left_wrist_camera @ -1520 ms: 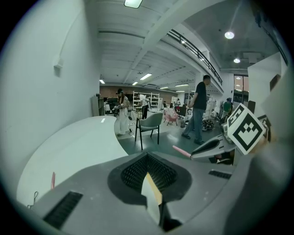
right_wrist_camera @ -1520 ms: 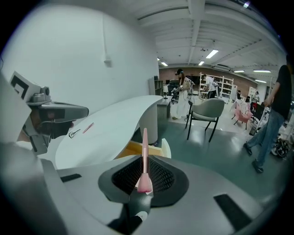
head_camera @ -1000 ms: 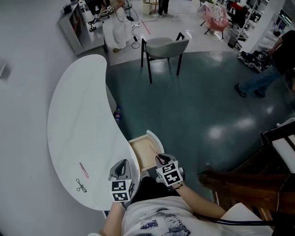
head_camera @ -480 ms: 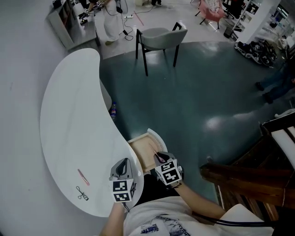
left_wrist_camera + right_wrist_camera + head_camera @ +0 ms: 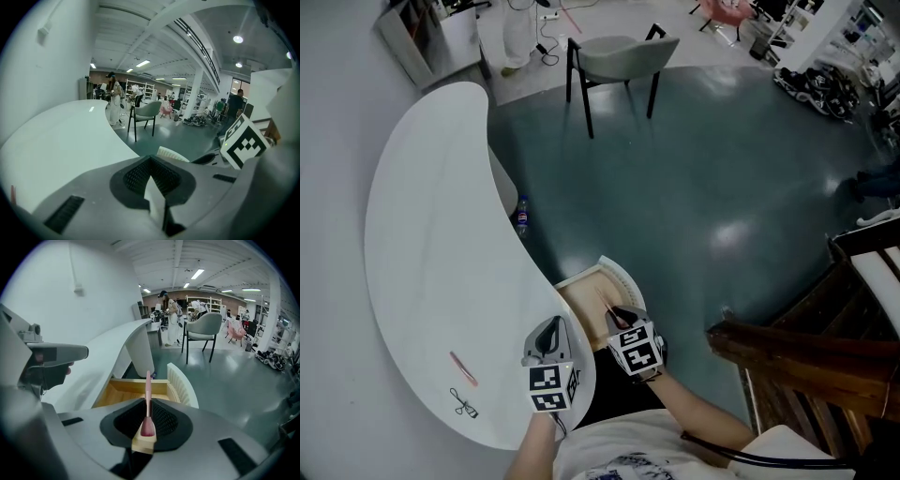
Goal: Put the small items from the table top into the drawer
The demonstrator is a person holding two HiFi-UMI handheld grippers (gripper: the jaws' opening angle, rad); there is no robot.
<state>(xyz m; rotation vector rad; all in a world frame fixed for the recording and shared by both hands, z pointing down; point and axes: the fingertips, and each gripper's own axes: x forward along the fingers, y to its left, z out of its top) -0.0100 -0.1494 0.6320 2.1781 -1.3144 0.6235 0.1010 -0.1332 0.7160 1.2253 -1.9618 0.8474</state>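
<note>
- The slim pink stick (image 5: 148,397) was clamped between the closed jaws of the right gripper (image 5: 622,320), its far end reaching out over the open light-wood drawer (image 5: 577,306).
- The right gripper pointed steeply down at the drawer's inside. Its marker cube faced up, and the bare forearm ran back to the lower right of the head view.
- The drawer stood pulled out from under the table, with its curved, ribbed white front (image 5: 181,383) on the far side.
- The left gripper (image 5: 550,330) had its jaws shut with nothing between them. It hung over the near edge of the white kidney-shaped table (image 5: 431,234), just beside the drawer, tilted down less steeply than the right one.
- Two pink sticks were in view: the held one and a second pink stick (image 5: 464,367) lying on the table top, well left of the left gripper.
- One small black scissor-like tool (image 5: 466,405) lay near that second stick, closer to the table's edge.
- Farther off were one grey chair (image 5: 623,52) and one small bottle (image 5: 521,216) standing on the dark floor by the table.
</note>
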